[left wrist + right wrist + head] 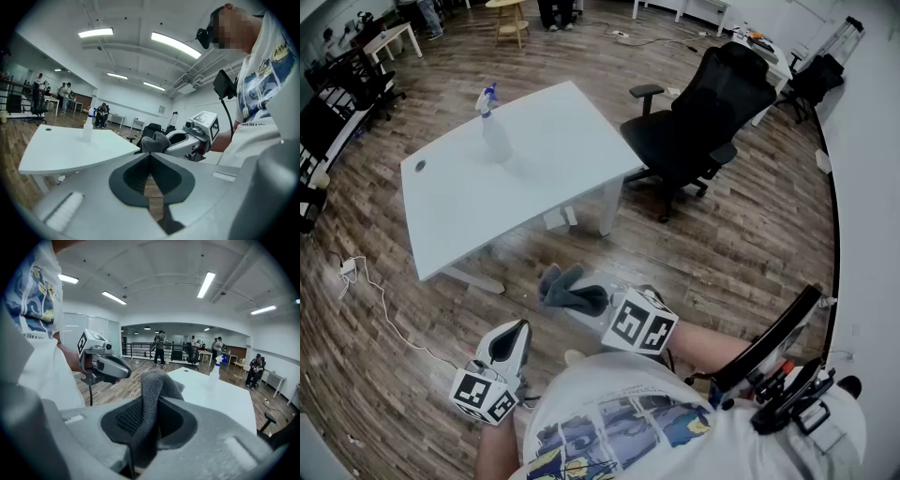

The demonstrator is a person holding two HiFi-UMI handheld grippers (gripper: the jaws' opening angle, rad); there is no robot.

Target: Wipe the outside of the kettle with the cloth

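The grey cloth (570,290) hangs bunched from my right gripper (598,307), whose jaws are shut on it; in the right gripper view the cloth (157,385) stands up out of the right gripper (151,414). My left gripper (515,330) is low at the left, shut with nothing between its pads (140,172). In the left gripper view the right gripper (174,144) with the cloth (155,140) shows just beyond the left gripper (150,158). Both grippers are held over the wooden floor, short of the white table (544,178). No kettle is in any view.
A clear spray bottle with a blue head (492,127) stands on the white table. A black office chair (703,122) is at the table's right. A white cable (370,291) lies on the floor at the left. People and desks are at the far end of the room.
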